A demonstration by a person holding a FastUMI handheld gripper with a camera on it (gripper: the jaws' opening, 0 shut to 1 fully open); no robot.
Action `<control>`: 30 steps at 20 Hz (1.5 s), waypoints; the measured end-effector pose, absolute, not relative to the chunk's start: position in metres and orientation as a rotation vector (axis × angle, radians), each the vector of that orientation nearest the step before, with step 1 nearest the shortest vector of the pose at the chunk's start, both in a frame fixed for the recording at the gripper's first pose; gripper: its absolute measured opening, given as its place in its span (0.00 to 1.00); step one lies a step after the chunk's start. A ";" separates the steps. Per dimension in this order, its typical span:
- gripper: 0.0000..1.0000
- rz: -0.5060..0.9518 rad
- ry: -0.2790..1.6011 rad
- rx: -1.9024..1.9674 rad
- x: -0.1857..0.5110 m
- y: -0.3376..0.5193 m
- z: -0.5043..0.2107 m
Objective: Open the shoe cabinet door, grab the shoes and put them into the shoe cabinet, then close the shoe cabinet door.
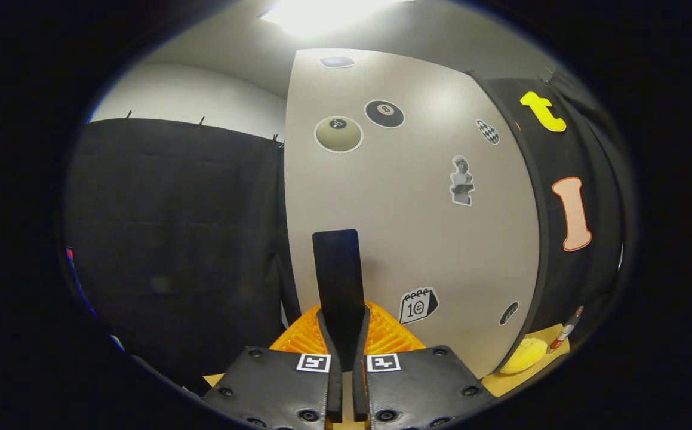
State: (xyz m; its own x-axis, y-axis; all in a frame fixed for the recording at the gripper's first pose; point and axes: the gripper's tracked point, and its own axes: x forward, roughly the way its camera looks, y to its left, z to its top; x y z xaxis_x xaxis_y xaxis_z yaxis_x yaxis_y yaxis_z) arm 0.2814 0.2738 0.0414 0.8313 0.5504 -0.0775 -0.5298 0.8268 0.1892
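- Two fingers of the hand-held gripper [341,358] stand close together, pinched on a flat dark handle [338,280] that rises between them – narrow, holding it.
- Handle sits against the pale cabinet door [429,227], sticker-covered, just ahead of the fingers; whether the door is shut or ajar can't be told from this angle.
- No sight of the cabinet inside, so shoes-in can't be confirmed.
- Judgement: a door step is in hand – opening or closing, unclear which.
- Yellow soft item [525,353], maybe a slipper, lies on the table [504,382] beside the door's right edge – if a shoe, loading is left.
- Orange ribbed part [298,340] behind the fingers – unclear what.
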 end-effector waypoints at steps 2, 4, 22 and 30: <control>0.08 0.587 0.134 0.171 0.282 0.273 0.044; 0.08 0.596 0.140 0.179 0.285 0.269 0.044; 0.06 0.295 0.084 0.117 0.300 0.174 0.042; 0.06 0.412 0.025 0.109 0.304 0.175 0.041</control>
